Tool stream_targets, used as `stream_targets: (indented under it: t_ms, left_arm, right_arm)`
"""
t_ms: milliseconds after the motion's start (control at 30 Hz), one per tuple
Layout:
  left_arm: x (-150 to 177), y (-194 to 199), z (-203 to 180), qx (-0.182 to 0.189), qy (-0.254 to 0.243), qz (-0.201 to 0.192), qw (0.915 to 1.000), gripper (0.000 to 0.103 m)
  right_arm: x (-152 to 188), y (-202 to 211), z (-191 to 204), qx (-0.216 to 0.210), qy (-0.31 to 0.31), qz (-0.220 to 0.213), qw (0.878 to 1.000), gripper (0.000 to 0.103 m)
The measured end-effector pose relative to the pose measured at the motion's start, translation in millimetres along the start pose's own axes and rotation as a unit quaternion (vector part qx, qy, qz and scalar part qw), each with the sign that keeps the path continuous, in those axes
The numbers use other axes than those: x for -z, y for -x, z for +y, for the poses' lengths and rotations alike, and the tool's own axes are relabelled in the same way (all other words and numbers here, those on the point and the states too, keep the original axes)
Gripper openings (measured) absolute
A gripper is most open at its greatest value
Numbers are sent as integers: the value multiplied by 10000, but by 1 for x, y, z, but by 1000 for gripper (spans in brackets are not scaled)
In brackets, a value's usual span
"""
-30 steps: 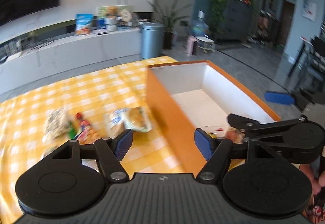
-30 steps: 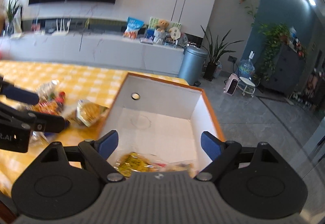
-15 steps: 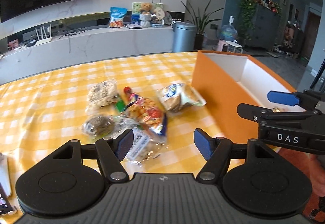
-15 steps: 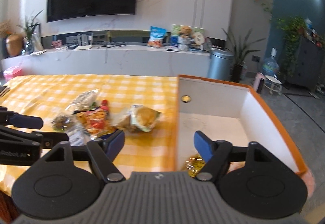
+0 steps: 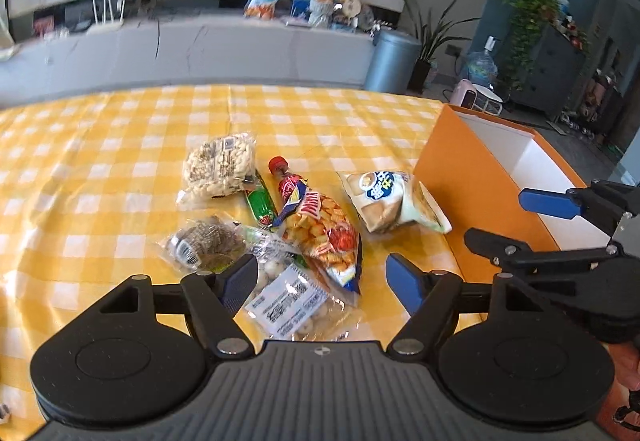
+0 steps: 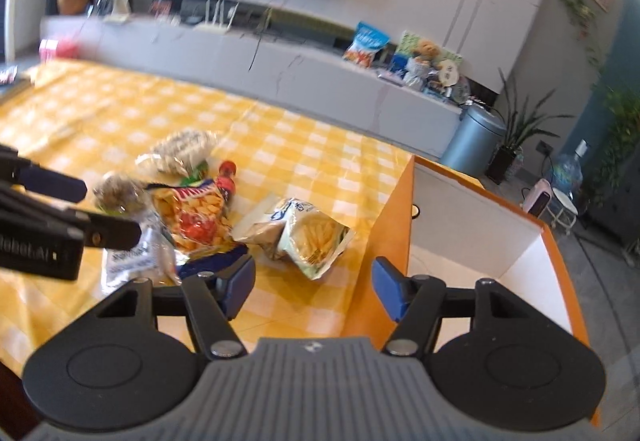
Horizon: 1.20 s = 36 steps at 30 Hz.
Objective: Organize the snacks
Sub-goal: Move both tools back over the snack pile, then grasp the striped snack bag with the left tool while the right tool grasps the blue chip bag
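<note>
Several snack packets lie in a pile on the yellow checked cloth: an orange cracker bag [image 5: 324,233] [image 6: 192,217], a pale crisp bag [image 5: 392,201] [image 6: 308,237], a peanut packet [image 5: 220,165], a dark seed packet [image 5: 204,245] and a clear labelled packet [image 5: 288,301]. The orange box [image 5: 452,193] [image 6: 384,225], white inside, stands to their right. My left gripper [image 5: 320,277] hovers over the near end of the pile, jaws opening, pressing on nothing. My right gripper [image 6: 313,283] hangs beside the box's left wall, jaws closing on nothing; the crisp bag lies just ahead.
The tablecloth [image 5: 120,161] stretches left and back. Behind the table run a long white console [image 5: 200,41] with packets on it, a grey bin [image 5: 392,61] and potted plants. A hand [image 5: 624,381] shows at the lower right of the left wrist view.
Both views have swung left, away from the box interior and onto the snack pile. The right jaws have narrowed. The box now sits at the right of both views.
</note>
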State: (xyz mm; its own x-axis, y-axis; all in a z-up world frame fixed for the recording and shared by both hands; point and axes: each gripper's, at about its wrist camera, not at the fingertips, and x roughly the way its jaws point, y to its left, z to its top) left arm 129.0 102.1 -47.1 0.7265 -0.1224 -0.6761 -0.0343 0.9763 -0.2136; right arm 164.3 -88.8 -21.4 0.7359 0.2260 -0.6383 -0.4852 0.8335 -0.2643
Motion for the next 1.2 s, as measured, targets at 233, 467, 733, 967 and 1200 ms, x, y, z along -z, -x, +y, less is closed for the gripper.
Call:
stream_targets:
  t_ms: [233,467,733,967,1200]
  left_arm:
    - [-19,-30,-2,43,-24,407,9992,88]
    - [-29,-60,5,210,170,762,9967,88]
    - [-29,-88,0,244,25,996,9947,79]
    - [-22,-98,-6,175,-254,1075,9937,43]
    - [-23,-91,-3,177,-263,931,9952,32]
  right_arm:
    - [-29,-36,2,-420,994,578,9925,64]
    - [-46,-82,4,-839,2050,1108,9688,71]
    - [-49,-108,11,-964,2884,1284,9440,75]
    - [-49,-125,14,-1048,3082,1411,9350,75]
    - [-50,-134,24,-1162,3234,1516,9268,75]
